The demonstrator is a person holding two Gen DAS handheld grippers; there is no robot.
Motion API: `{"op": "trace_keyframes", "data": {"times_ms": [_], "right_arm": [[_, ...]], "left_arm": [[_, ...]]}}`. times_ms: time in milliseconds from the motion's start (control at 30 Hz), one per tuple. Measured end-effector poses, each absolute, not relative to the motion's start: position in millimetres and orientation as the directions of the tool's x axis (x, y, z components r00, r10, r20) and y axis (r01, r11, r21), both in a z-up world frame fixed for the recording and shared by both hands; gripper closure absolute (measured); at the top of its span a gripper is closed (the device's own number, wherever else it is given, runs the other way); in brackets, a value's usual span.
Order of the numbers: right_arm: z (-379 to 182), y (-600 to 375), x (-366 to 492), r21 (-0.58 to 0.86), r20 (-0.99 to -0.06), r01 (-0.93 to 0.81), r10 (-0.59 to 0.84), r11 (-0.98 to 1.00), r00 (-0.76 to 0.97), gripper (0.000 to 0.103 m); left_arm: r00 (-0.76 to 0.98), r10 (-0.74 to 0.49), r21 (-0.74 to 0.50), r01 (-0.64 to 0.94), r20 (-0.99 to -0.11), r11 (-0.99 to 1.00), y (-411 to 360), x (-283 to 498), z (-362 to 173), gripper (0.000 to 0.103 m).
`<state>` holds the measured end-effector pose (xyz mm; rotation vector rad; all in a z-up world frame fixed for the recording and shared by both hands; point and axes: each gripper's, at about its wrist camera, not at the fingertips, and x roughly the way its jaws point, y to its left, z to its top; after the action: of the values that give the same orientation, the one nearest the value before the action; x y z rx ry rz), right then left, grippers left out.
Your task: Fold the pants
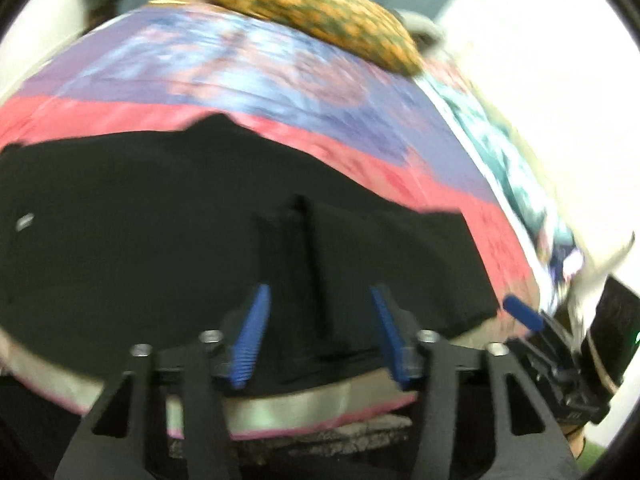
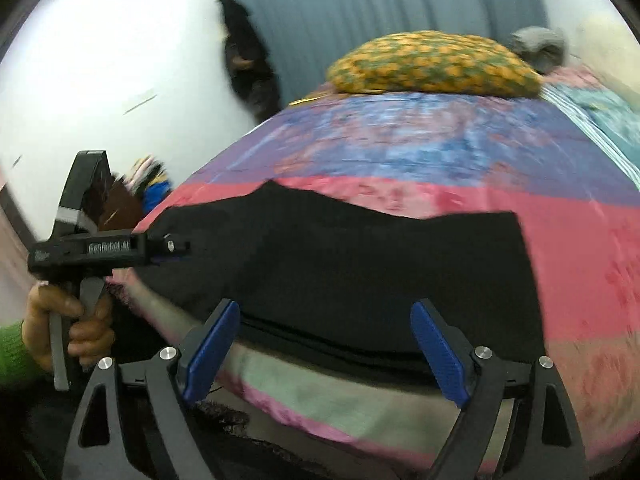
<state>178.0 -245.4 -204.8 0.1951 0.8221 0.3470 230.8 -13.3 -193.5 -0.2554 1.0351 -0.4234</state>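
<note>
Black pants [image 1: 160,216] lie spread flat on a bed with a pink and purple cover [image 1: 208,76]; they also show in the right wrist view [image 2: 360,256]. My left gripper [image 1: 318,294] is open and empty, hovering over the near edge of the pants. My right gripper [image 2: 326,312] is open and empty, just above the pants' near hem by the bed's front edge. The left gripper also shows from the side in the right wrist view [image 2: 176,246], at the pants' left end. One blue finger [image 1: 522,312] of the right gripper shows in the left wrist view.
An orange and green patterned pillow [image 2: 432,64] lies at the far end of the bed. A teal cloth [image 2: 608,116] lies on the far right of the bed. A grey curtain [image 2: 360,8] hangs behind. The bed's front edge [image 2: 340,412] is just below my grippers.
</note>
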Motion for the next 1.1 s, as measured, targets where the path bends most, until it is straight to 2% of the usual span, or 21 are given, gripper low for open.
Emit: {"op": "trace_keyframes", "data": {"times_ms": [100,167,200,233,333,467,567,600,633,667,700,733,800,867,933,1000,1100], "right_arm": [[-205,-259,178,0.336,-0.667,-0.183,0.371,0.924,0.647,0.016],[-202,-262,174,0.318,-0.655,-0.193,0.362,0.928,0.663,0.016],[-199,-263,173,0.306,-0.654,-0.199,0.358,0.931,0.667,0.016],[-198,-262,176,0.297,-0.654,-0.203,0.353,0.933,0.669,0.016],[-190,-270,170,0.272,-0.647,-0.196,0.330,0.942,0.688,0.016],[-183,-301,188,0.326,-0.611,-0.127,0.312,0.937,0.728,0.016],[-202,-321,221,0.417,-0.657,-0.064,0.349,0.907,0.668,0.016],[-213,-325,229,0.441,-0.678,-0.043,0.364,0.897,0.639,0.016],[-229,-330,239,0.469,-0.705,-0.009,0.380,0.883,0.598,0.016],[-250,-332,247,0.492,-0.746,0.035,0.401,0.870,0.532,0.017],[-270,-331,250,0.500,-0.783,0.071,0.416,0.863,0.463,0.021],[-276,-330,250,0.488,-0.794,0.073,0.408,0.870,0.450,0.021],[-261,-325,248,0.450,-0.796,0.036,0.382,0.892,0.470,0.022],[-245,-329,250,0.499,-0.750,0.018,0.421,0.866,0.510,0.022],[-227,-335,264,0.517,-0.717,0.000,0.433,0.856,0.546,0.022],[-223,-340,286,0.516,-0.722,-0.005,0.438,0.856,0.535,0.022],[-240,-352,330,0.565,-0.742,0.039,0.486,0.825,0.461,0.022]], "left_arm": [[0.407,-0.420,-0.343,0.251,-0.811,0.905,-46,241,-204,0.061],[0.377,-0.380,-0.306,0.242,-0.845,0.921,-62,247,-217,0.080],[0.363,-0.353,-0.282,0.236,-0.862,0.930,-66,250,-223,0.095],[0.354,-0.315,-0.248,0.221,-0.881,0.943,-67,250,-228,0.096],[0.381,-0.301,-0.243,0.194,-0.874,0.950,-53,240,-222,0.097],[0.386,-0.275,-0.210,0.202,-0.881,0.957,-39,230,-222,0.096],[0.382,-0.261,-0.185,0.225,-0.886,0.957,-48,232,-225,0.088],[0.387,-0.253,-0.178,0.219,-0.887,0.959,-51,232,-225,0.077],[0.386,-0.261,-0.188,0.216,-0.885,0.958,-51,232,-224,0.061],[0.384,-0.267,-0.196,0.214,-0.884,0.957,-50,232,-222,0.053],[0.392,-0.263,-0.195,0.204,-0.882,0.959,-48,231,-219,0.038],[0.417,-0.242,-0.177,0.189,-0.876,0.966,-43,228,-213,0.034],[0.458,-0.227,-0.162,0.178,-0.860,0.971,-35,224,-203,0.033],[0.500,-0.230,-0.163,0.174,-0.835,0.971,-31,221,-190,0.033],[0.556,-0.260,-0.173,0.204,-0.789,0.963,-35,217,-175,0.033],[0.570,-0.310,-0.185,0.267,-0.761,0.946,-48,218,-168,0.031],[0.500,-0.359,-0.184,0.366,-0.788,0.912,-78,232,-183,0.031]]}}
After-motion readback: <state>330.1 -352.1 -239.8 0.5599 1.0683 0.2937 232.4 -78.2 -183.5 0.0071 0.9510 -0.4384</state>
